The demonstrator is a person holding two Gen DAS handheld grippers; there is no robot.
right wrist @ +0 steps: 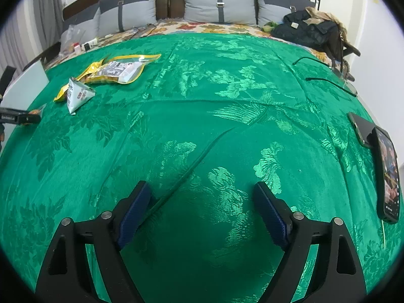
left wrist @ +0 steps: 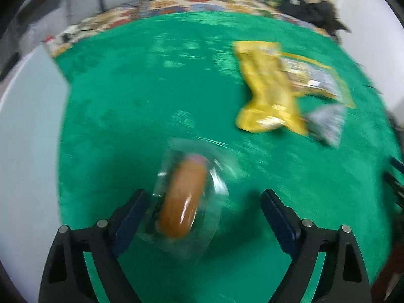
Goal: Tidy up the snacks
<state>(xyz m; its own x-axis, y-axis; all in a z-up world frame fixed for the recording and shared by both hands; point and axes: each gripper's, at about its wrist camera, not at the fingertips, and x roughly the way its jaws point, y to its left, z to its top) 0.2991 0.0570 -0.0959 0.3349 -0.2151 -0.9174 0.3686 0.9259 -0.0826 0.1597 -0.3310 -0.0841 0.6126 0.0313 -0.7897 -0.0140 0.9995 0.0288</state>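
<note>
Bun (left wrist: 183, 199), sealed in a clear wrapper, lies on the green bed cover (left wrist: 126, 116) between the fingers of the left hand-held gripper (left wrist: 203, 208), close against its left finger and well short of the right one. The jaws stand wide and do not press on it. The picture is smeared, so exact contact is hard to read.

The risk, as I judge it, is an off-centre close: the slick film could slide or crumple, the bun could squirt out ahead of the fingers, or the soft bread could be squashed. The fingers could also snag the cloth.

Ahead and to the right of this gripper lie a yellow bag (left wrist: 267, 88) and a small grey packet (left wrist: 325, 123), touching each other.

The left gripper points steeply down over the bun. The right hand-held gripper (right wrist: 203, 209) hangs wide and empty over bare cover, tilted downward, with two phones (right wrist: 386, 174) off to its right.
</note>
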